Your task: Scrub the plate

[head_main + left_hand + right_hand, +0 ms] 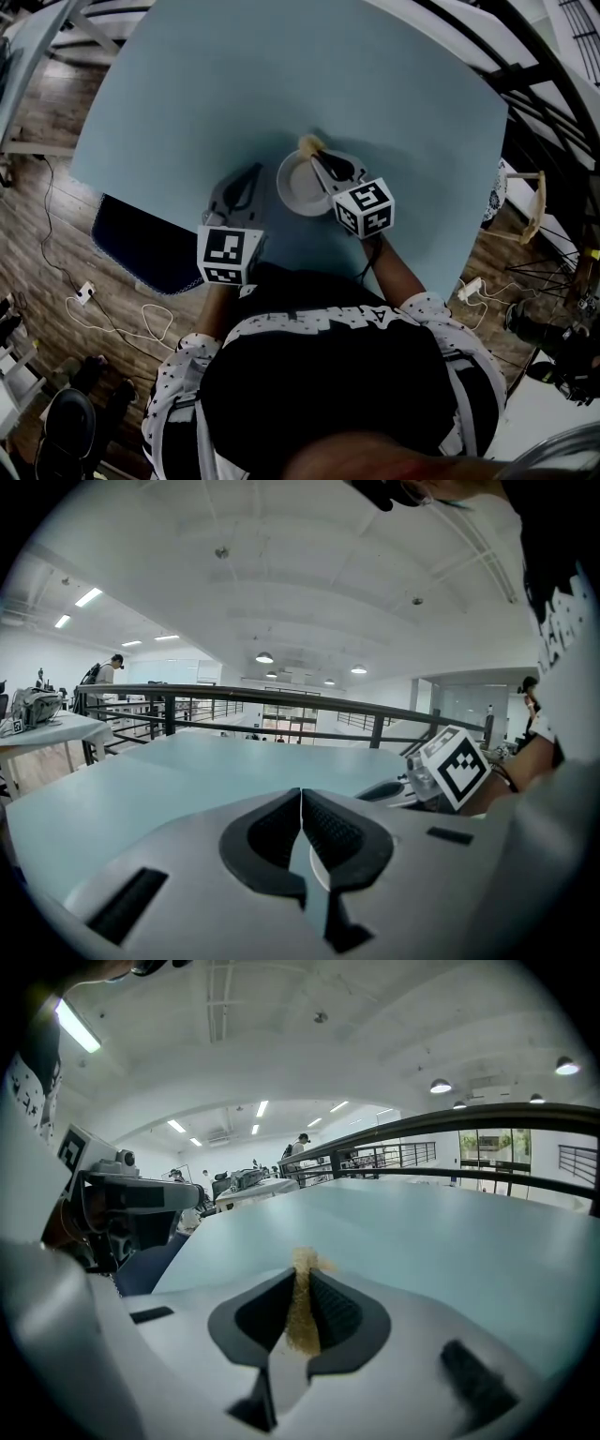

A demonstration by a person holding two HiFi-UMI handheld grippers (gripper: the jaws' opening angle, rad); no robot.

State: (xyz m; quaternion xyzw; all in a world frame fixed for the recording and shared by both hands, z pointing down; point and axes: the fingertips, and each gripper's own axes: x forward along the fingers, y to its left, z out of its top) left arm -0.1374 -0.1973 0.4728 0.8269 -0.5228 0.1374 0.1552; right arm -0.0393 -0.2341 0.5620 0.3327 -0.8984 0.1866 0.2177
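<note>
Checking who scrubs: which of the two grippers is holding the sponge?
The right gripper, jaws clamped on the tan sponge over the plate; the left gripper is shut, empty.

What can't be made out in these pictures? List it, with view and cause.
- Right side of the plate: head view, covered by the right gripper.
- Whether the sponge touches the plate: right gripper view, the gripper body hides what lies beneath; head view, too small.
- Dirt on the plate: head view, too small and dim.

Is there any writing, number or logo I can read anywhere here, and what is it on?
No text can be read for certain.
The white print across the person's black shirt: foreshortened, unreadable.
The left marker cube and right marker cube: black-and-white square patterns, no letters.
</note>
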